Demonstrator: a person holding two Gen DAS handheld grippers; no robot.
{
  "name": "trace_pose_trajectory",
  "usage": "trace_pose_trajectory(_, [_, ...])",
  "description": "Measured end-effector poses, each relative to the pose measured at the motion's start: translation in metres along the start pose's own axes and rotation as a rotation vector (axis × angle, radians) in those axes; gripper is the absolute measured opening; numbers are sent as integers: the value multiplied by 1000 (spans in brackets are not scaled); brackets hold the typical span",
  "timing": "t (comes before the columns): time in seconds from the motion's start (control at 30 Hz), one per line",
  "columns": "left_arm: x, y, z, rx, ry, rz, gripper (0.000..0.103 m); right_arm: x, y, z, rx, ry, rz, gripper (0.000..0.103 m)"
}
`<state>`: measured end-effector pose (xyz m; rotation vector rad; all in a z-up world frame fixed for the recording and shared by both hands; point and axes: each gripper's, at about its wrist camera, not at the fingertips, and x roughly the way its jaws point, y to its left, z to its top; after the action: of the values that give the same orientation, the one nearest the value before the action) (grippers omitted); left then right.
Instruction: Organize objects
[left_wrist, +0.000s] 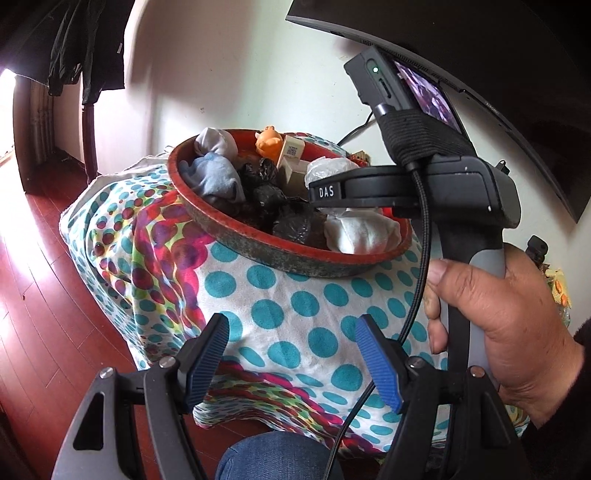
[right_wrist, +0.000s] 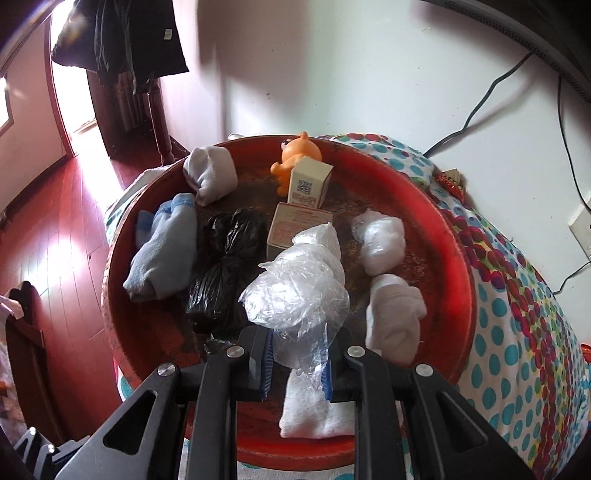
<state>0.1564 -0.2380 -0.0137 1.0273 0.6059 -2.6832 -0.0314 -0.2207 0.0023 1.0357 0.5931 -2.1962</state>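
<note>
I'm gripping the clear plastic bag (right_wrist: 299, 291) in my right gripper (right_wrist: 297, 365) over the red basin (right_wrist: 454, 280), lower centre; my left gripper (left_wrist: 291, 354) jaws are hanging open, empty.

a table draped in a polka-dot cloth (left_wrist: 295, 306) stands on the red wooden floor (left_wrist: 33, 280). a round red tray (right_wrist: 454, 258) sits directly on the cloth, near the wall. at the cloth's far edge, beside the tray, lies a small red and gold packet (right_wrist: 450, 180).
</note>
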Motion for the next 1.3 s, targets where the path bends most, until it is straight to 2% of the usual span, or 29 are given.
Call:
trace_pose_trajectory(0.4, [3,-1,-2,9,7,30,73,25,-2,-2,41,26,-65,20])
trace_pose_trajectory(0.53, [-5,-2,0,18,-32,31,73,29,-4,-3,57,33,-85,20])
trace_pose_trajectory(0.63, [-30,0,6,4,-147,-31,73,31,-6,-2,64,40,-96,20])
trace_pose_trajectory(0.73, [-76,6,9,-13,-391,-91,73,32,-7,-2,61,44,-93,20])
trace_pose_trajectory(0.77, [-88,6,10,7,-471,-57,78,33,-7,-2,60,44,-91,20])
trace_pose_trajectory(0.8, [-96,5,11,34,-547,27,84,32,-8,-3,59,42,-89,20])
trace_pose_trajectory(0.83, [-95,5,13,51,-570,115,84,32,-8,-3,58,39,-91,20])
trace_pose_trajectory(0.87, [-88,8,17,61,-548,204,84,31,-7,-4,58,36,-93,20])
trace_pose_trajectory(0.9, [-76,15,22,51,-484,251,84,31,-8,-4,62,33,-92,20])
trace_pose_trajectory(1.0, [-41,36,32,-17,-293,275,84,30,-8,-6,78,26,-94,20])
trace_pose_trajectory(1.07, [-25,41,32,-36,-214,281,84,29,-8,-6,91,22,-98,20])
trace_pose_trajectory(1.2, [-6,29,27,44,-134,253,84,26,-7,-8,119,17,-111,20])
trace_pose_trajectory(1.3, [3,25,23,66,-89,231,84,23,-5,-9,141,14,-109,20])
